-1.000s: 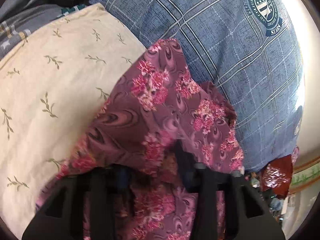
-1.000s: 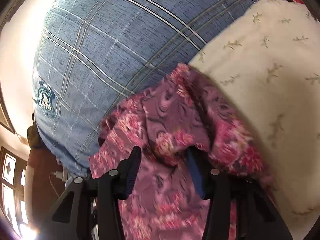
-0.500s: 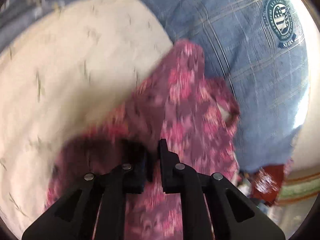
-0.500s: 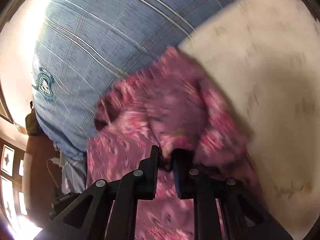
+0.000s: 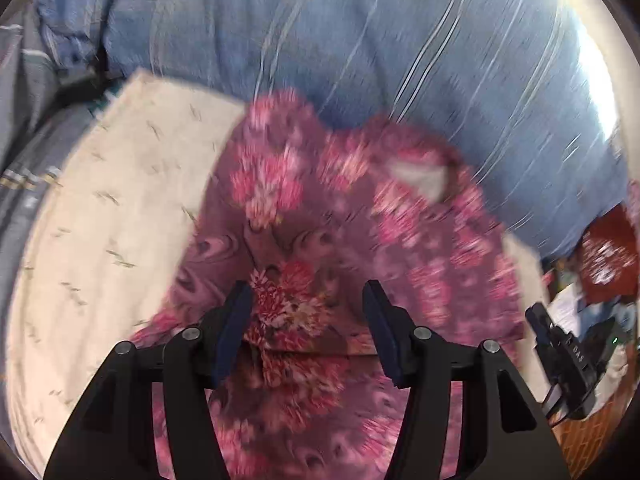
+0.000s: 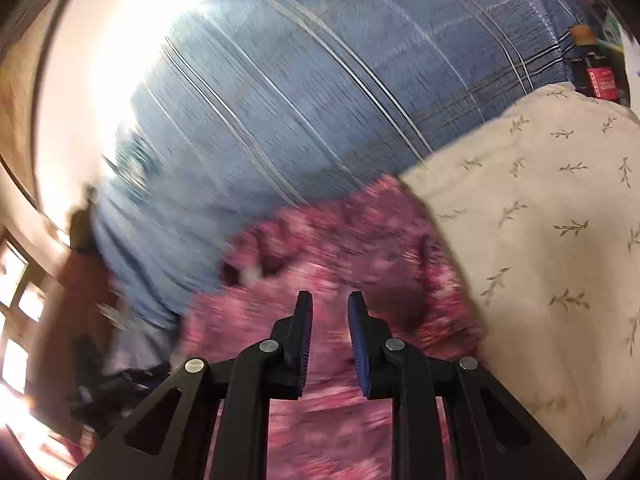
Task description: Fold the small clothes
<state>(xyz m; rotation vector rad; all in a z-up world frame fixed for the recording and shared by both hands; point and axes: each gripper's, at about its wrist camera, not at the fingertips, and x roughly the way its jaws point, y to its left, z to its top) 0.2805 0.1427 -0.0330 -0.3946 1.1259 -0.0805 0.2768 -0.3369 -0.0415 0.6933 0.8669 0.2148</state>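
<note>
A small purple garment with pink flowers (image 5: 328, 216) lies on a cream sheet with a leaf print (image 5: 100, 216). It shows blurred in the right wrist view (image 6: 340, 256). My left gripper (image 5: 306, 296) is open, its jaws wide apart just above a folded edge of the garment, holding nothing. My right gripper (image 6: 329, 312) is partly open with a narrow gap between the jaws, over the garment, and nothing shows between them.
A blue plaid bedcover (image 5: 360, 40) bulges behind the garment, also in the right wrist view (image 6: 320, 80). Grey fabric (image 5: 24, 120) lies at far left. A black device (image 5: 568, 360) and red cloth (image 5: 608, 256) sit at right. A dark bottle (image 6: 596, 68) stands far right.
Both grippers were shut on the garment half a second ago and have let go. The left jaws opened wide, the right a little. The garment now lies folded over and both cameras are moving.
</note>
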